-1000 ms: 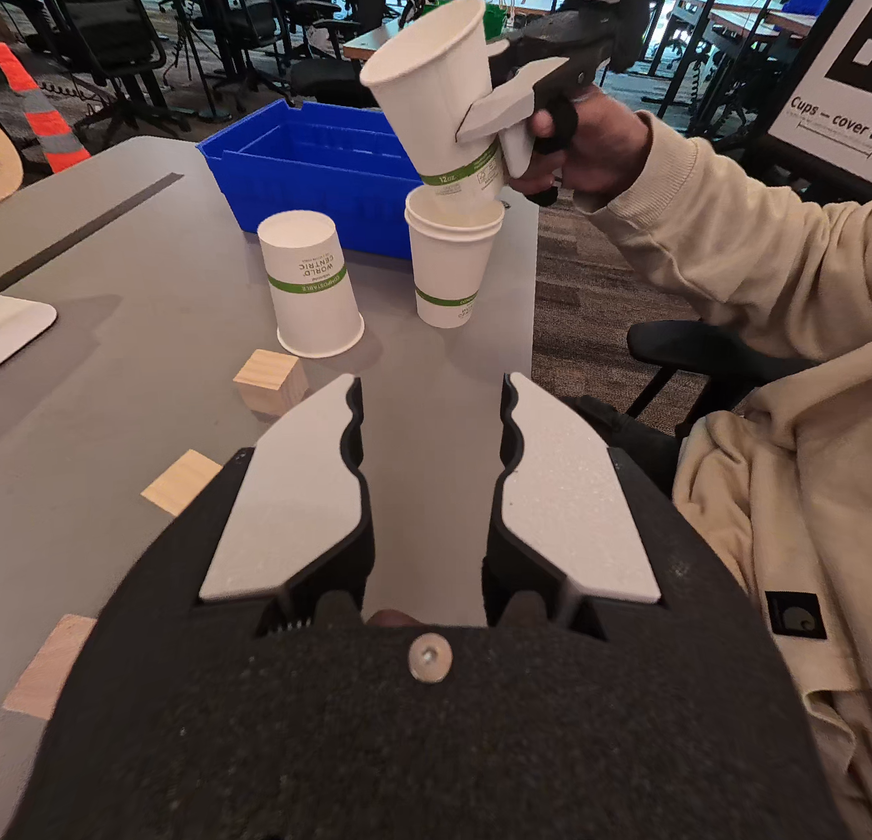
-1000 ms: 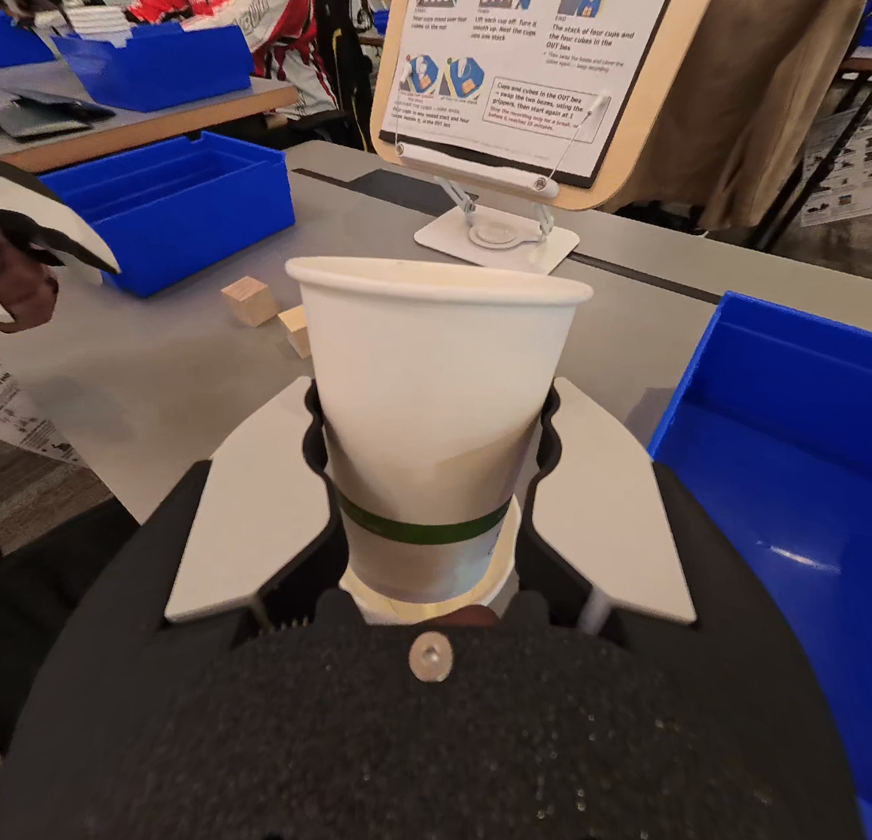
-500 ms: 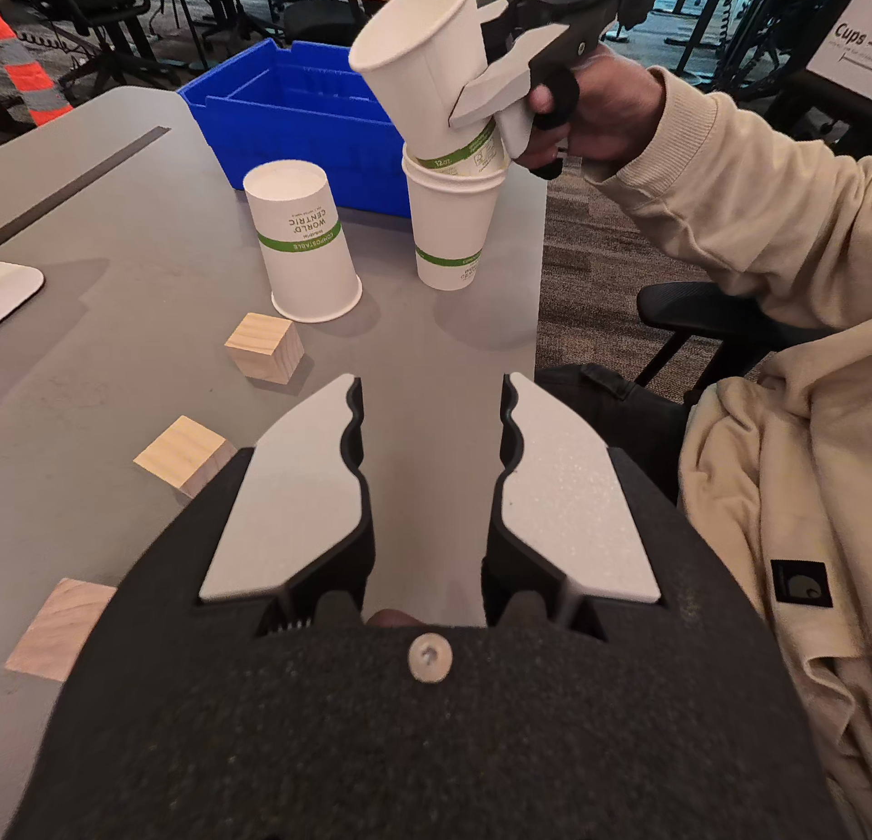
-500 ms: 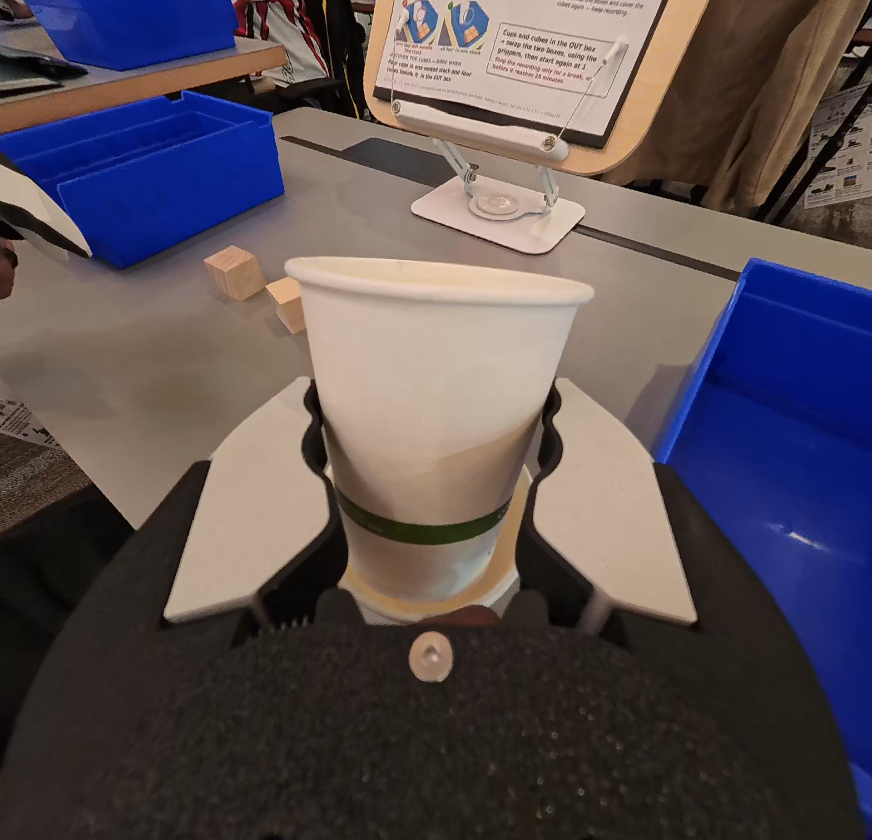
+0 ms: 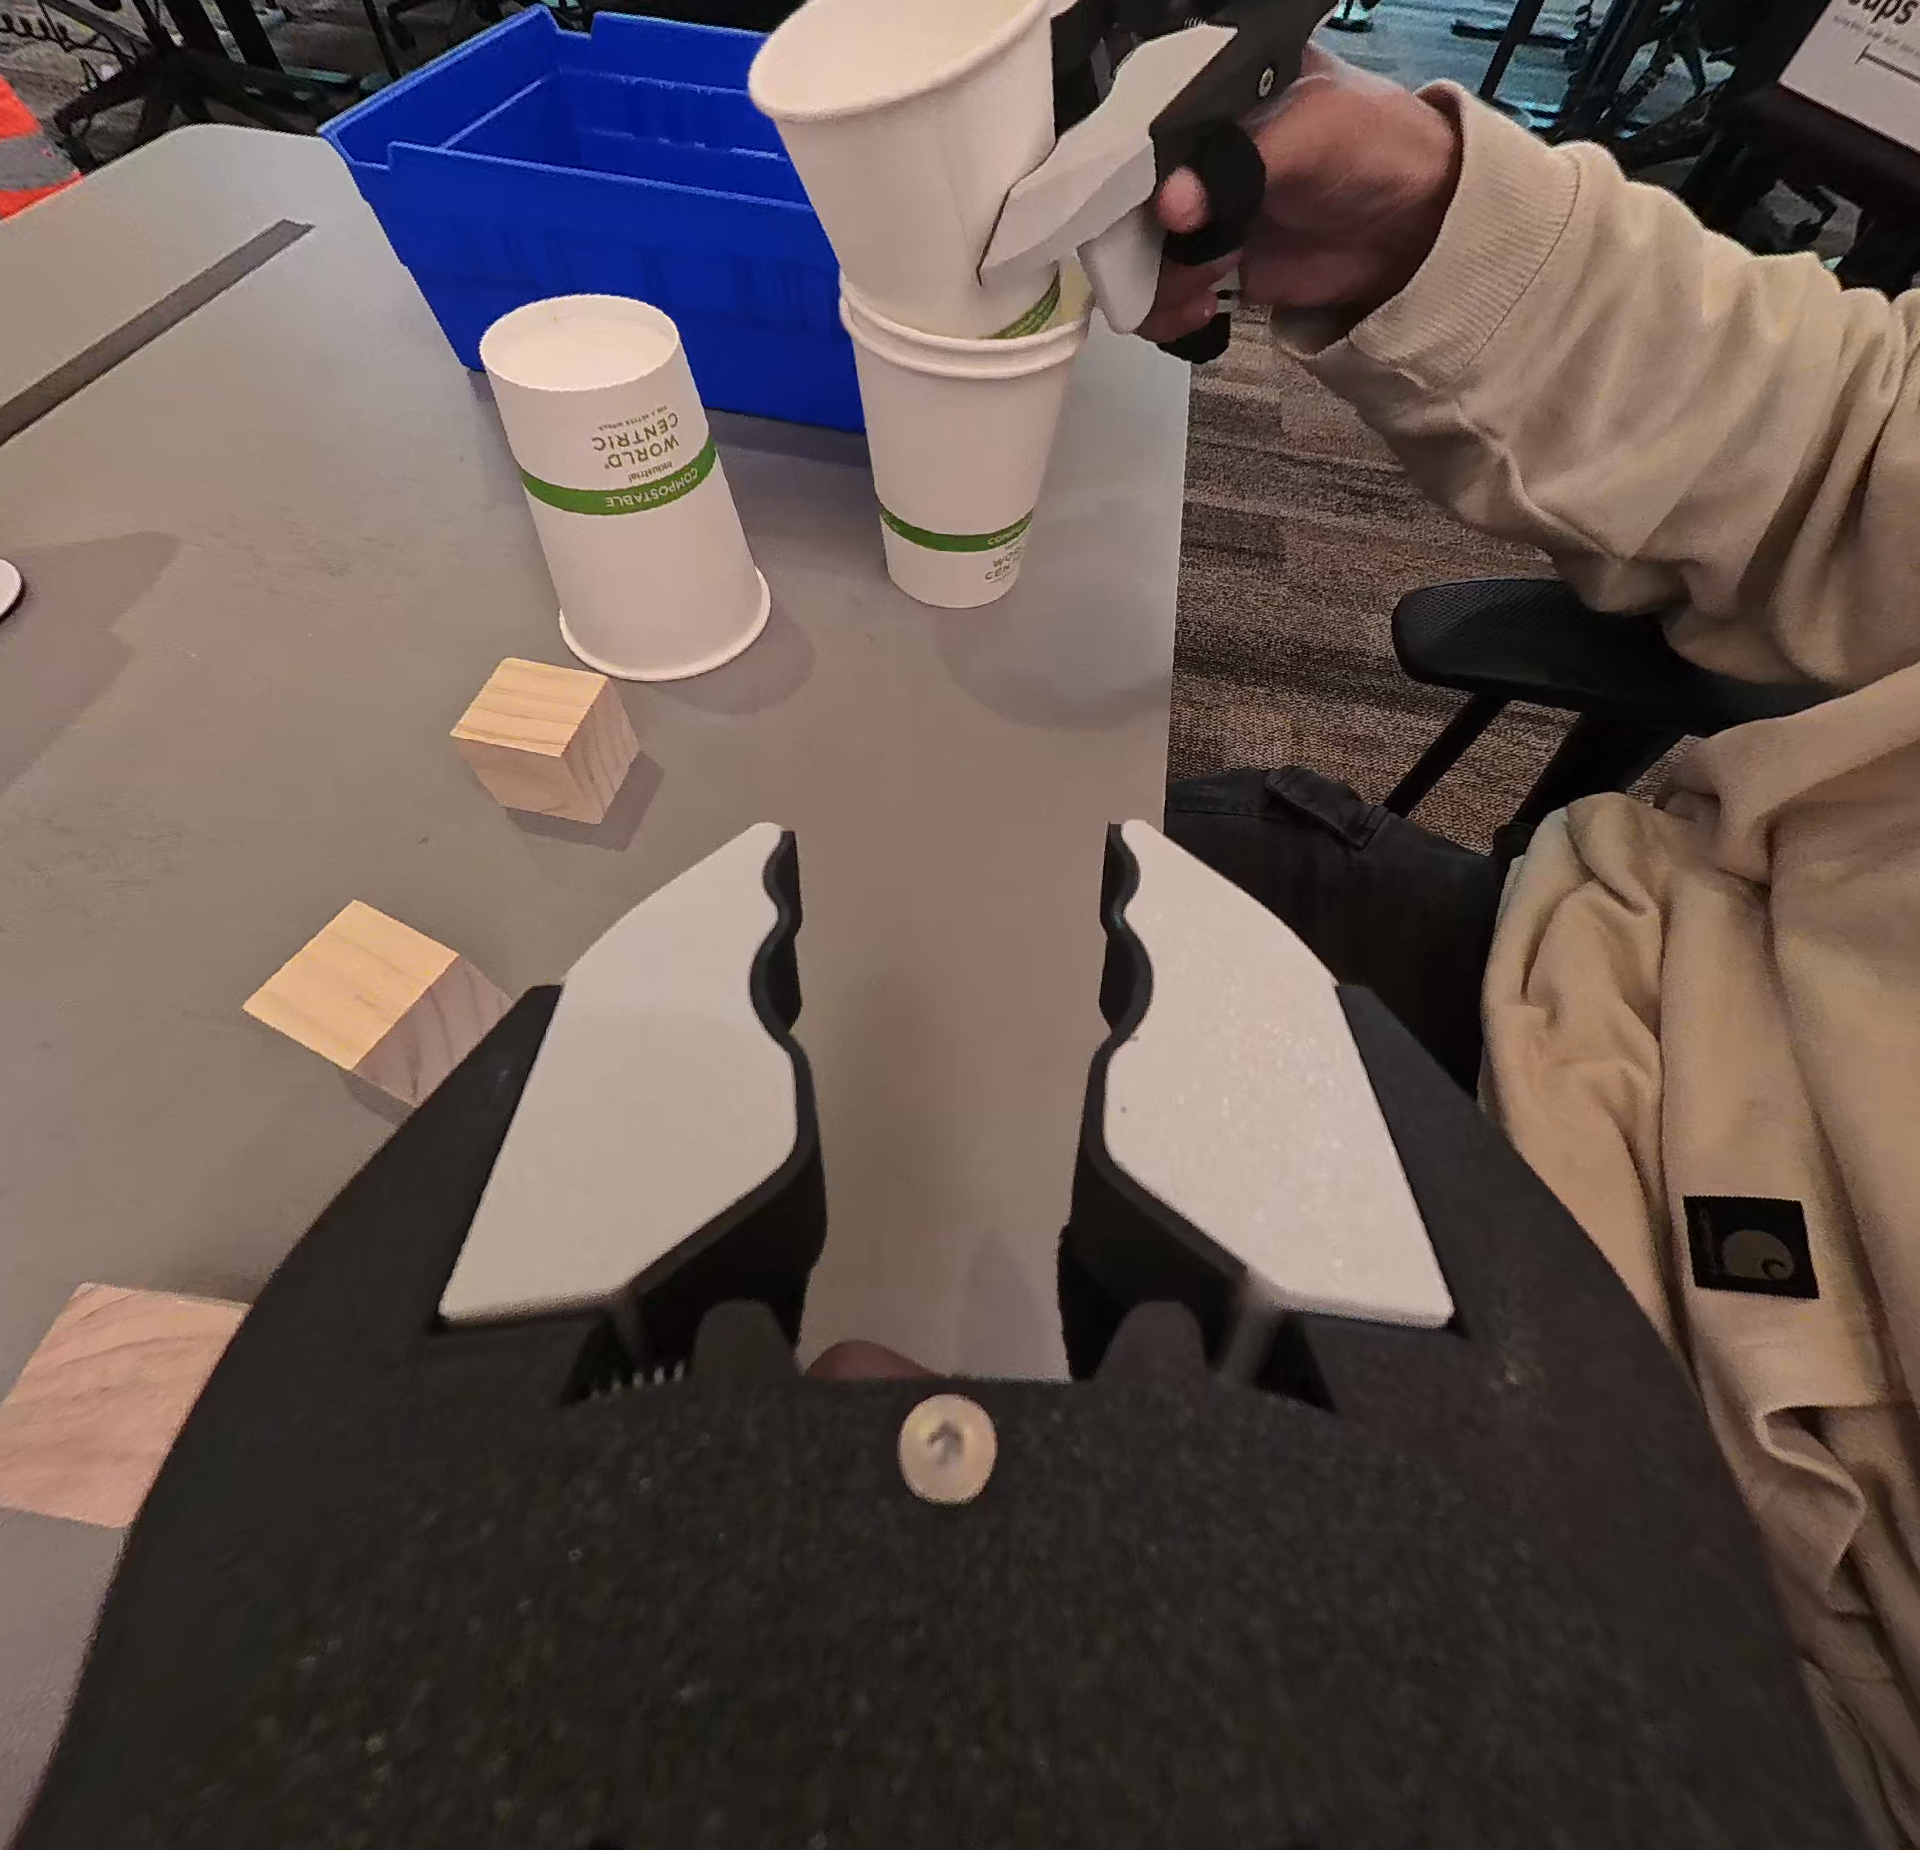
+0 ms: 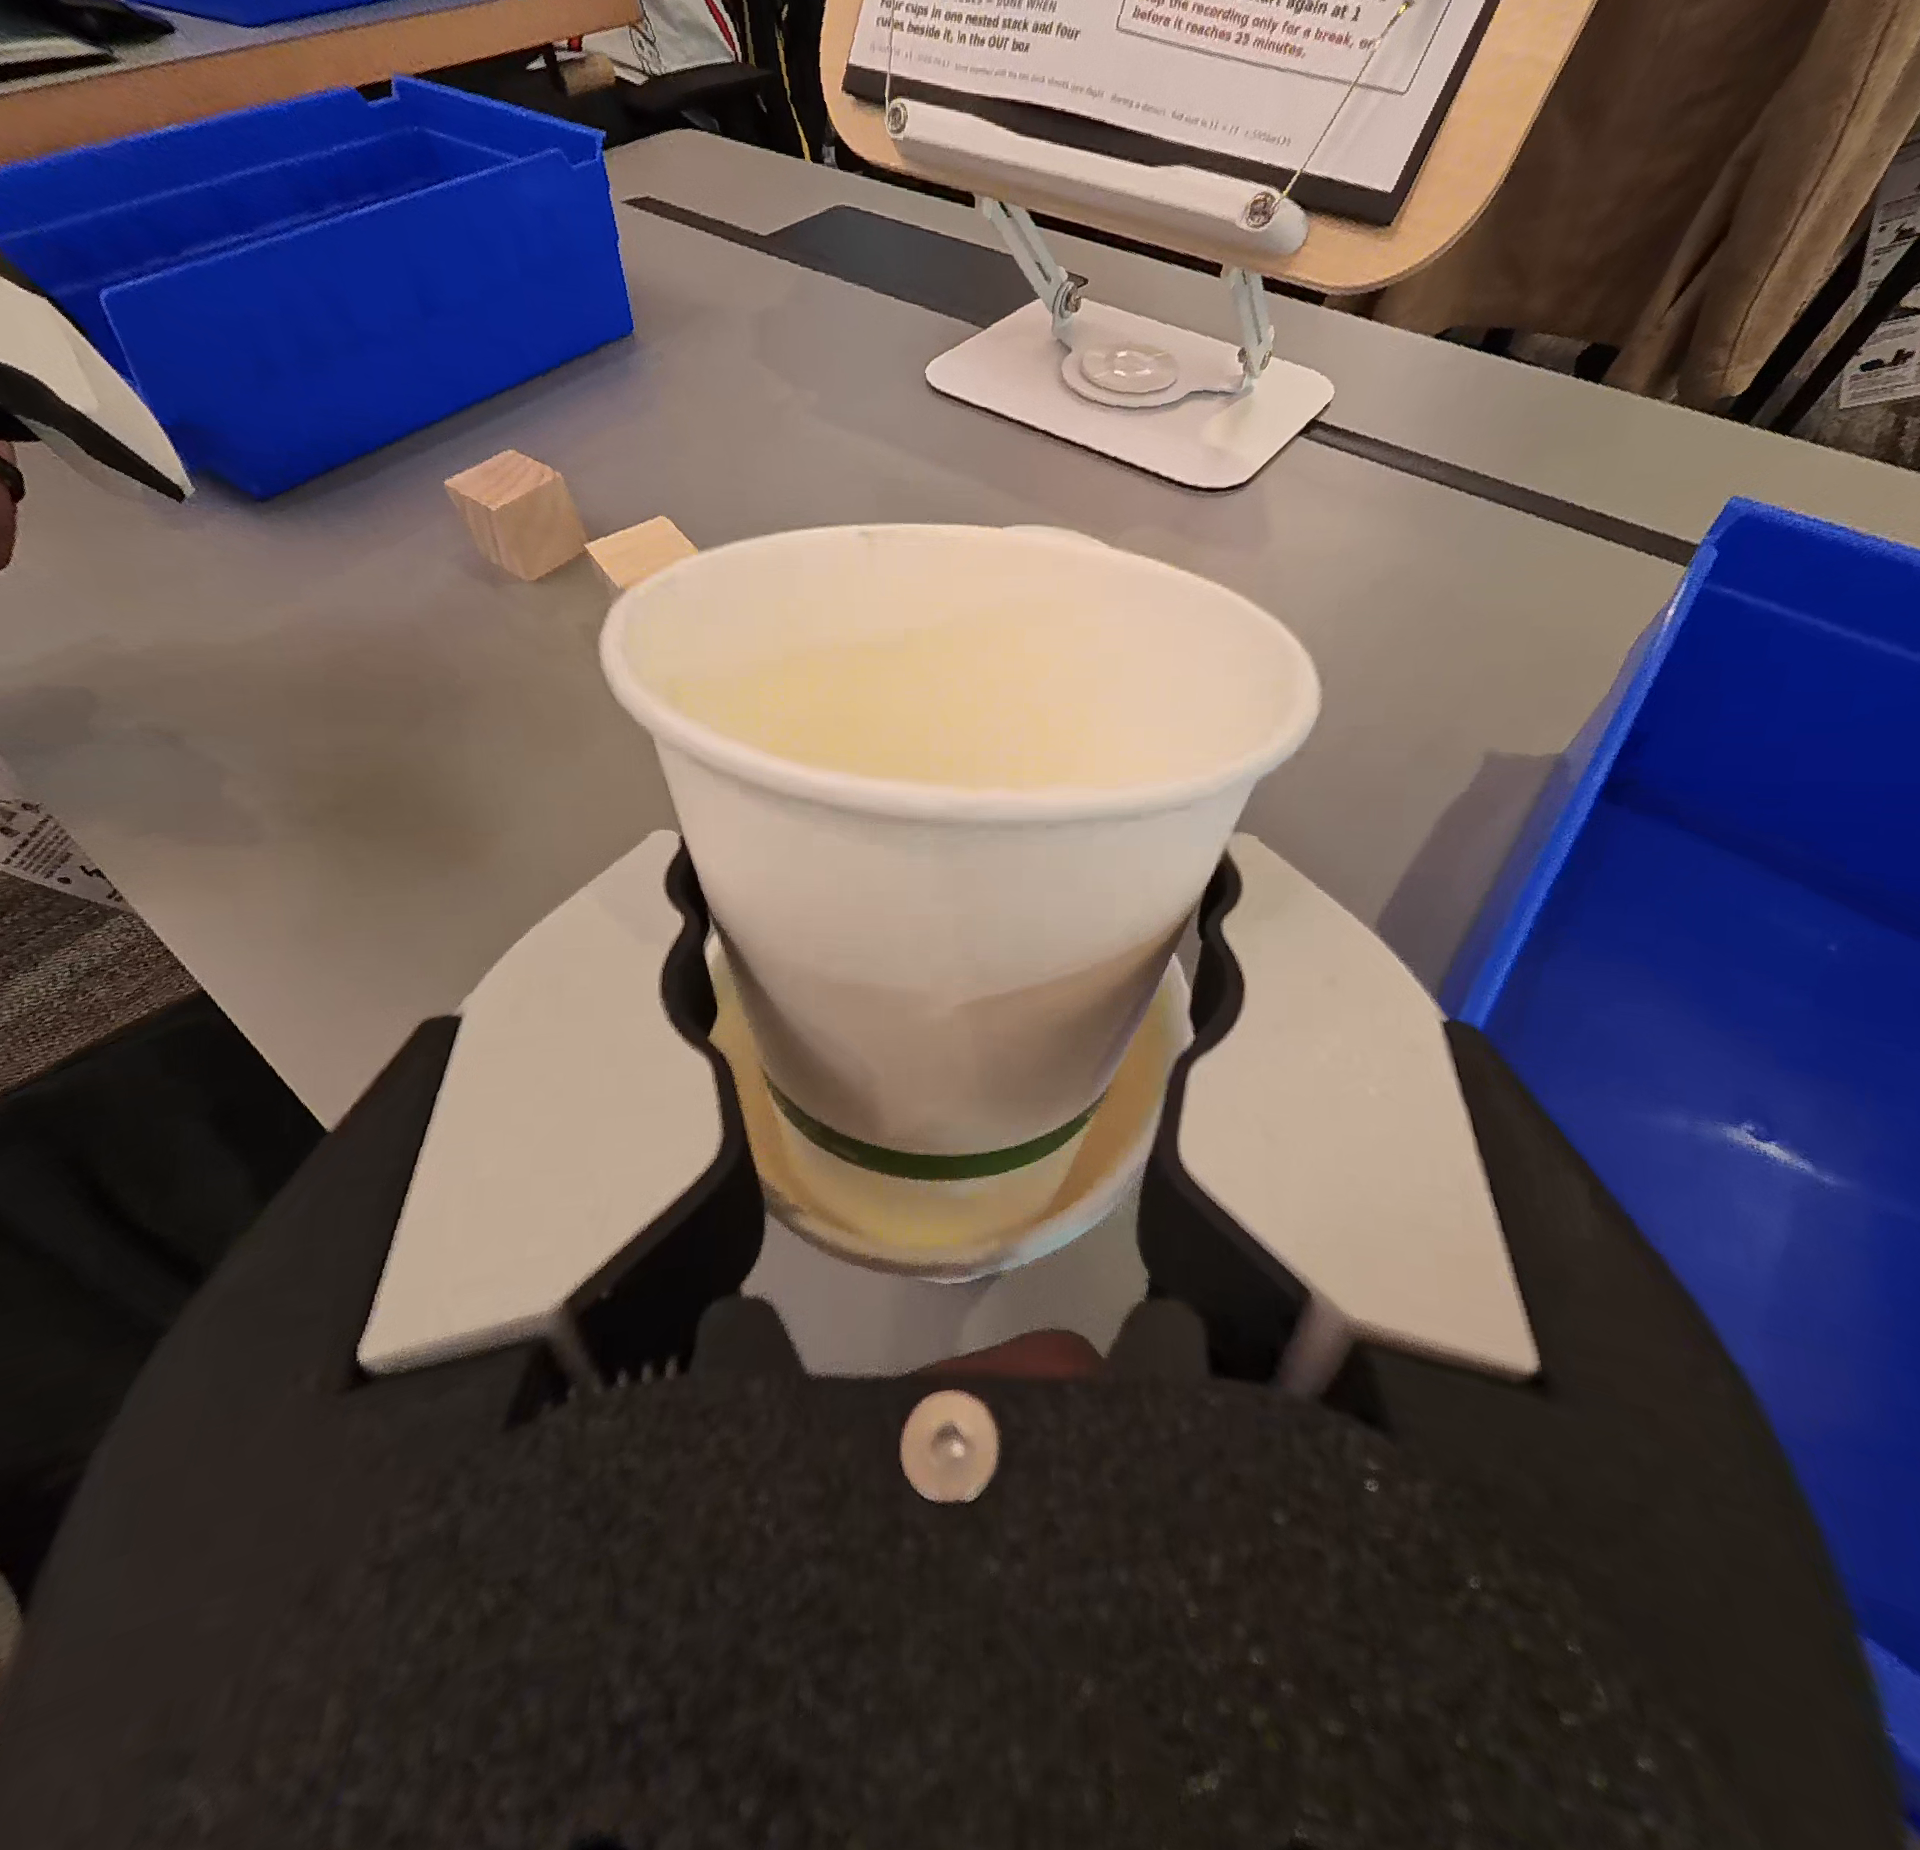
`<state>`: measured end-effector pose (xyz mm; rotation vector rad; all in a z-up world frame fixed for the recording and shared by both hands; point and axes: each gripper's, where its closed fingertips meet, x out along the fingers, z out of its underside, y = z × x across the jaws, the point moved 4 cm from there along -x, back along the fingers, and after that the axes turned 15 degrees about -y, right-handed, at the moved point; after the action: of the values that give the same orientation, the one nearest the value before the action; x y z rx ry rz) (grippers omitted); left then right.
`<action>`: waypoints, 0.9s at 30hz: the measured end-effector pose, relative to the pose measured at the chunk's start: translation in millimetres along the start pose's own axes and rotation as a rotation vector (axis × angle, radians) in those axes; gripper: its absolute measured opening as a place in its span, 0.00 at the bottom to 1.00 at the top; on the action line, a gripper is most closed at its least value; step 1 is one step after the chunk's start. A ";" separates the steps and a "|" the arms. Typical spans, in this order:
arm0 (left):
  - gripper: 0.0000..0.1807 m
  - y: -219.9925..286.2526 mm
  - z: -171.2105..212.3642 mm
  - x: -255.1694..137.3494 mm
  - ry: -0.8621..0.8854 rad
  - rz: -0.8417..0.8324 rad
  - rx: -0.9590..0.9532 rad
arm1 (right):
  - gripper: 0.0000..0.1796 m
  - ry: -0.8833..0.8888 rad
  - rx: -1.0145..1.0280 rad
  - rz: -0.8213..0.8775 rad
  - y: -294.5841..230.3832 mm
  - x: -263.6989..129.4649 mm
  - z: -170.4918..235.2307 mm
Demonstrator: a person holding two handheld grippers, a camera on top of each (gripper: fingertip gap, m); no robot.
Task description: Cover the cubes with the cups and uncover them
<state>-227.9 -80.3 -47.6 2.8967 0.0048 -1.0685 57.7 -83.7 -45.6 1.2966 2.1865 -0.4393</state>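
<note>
My right gripper is shut on a white paper cup, mouth up and tilted. The cup's base sits inside an upright nested cup stack near the table's front edge. In the left wrist view the held cup, the right gripper and the stack show at the top. An upside-down cup stands left of the stack. Three wooden cubes lie bare on the grey table. My left gripper is open and empty, short of the cups.
A blue bin stands behind the cups; it is also at the right in the right wrist view. A second blue bin sits far left, and an instruction board on a white stand at the back. The person's sleeve is at the right.
My right gripper has lowered the held cup so its base now sits in the upright stack, and tilted it. My left gripper stays open; its view has drawn back slightly, showing more of the cubes.
</note>
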 end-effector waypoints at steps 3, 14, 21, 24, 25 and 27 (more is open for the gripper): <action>0.31 0.7 0.4 0.9 -0.005 0.005 0.002 | 0.53 -0.009 -0.012 0.005 -0.2 -1.8 1.2; 0.31 4.9 0.9 4.6 -0.028 0.020 0.016 | 0.58 -0.239 -0.118 -0.014 0.1 -8.3 16.1; 0.31 6.7 0.6 5.0 -0.035 0.015 0.027 | 0.60 -0.359 -0.157 0.053 9.4 -28.1 17.5; 0.31 2.7 2.0 1.7 -0.015 -0.015 0.011 | 0.58 -0.250 -0.164 0.105 4.1 -49.9 1.8; 0.31 0.4 3.6 0.2 -0.009 -0.024 -0.005 | 0.58 -0.215 -0.163 0.100 -0.8 -56.7 -4.0; 0.31 -10.0 8.2 -2.4 0.004 -0.081 -0.068 | 0.58 -0.171 -0.180 0.090 -10.9 -65.7 -15.6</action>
<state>-235.3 -70.7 -52.8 2.8604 0.1560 -1.0532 68.5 -126.3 6.8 1.2080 1.9696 -0.2994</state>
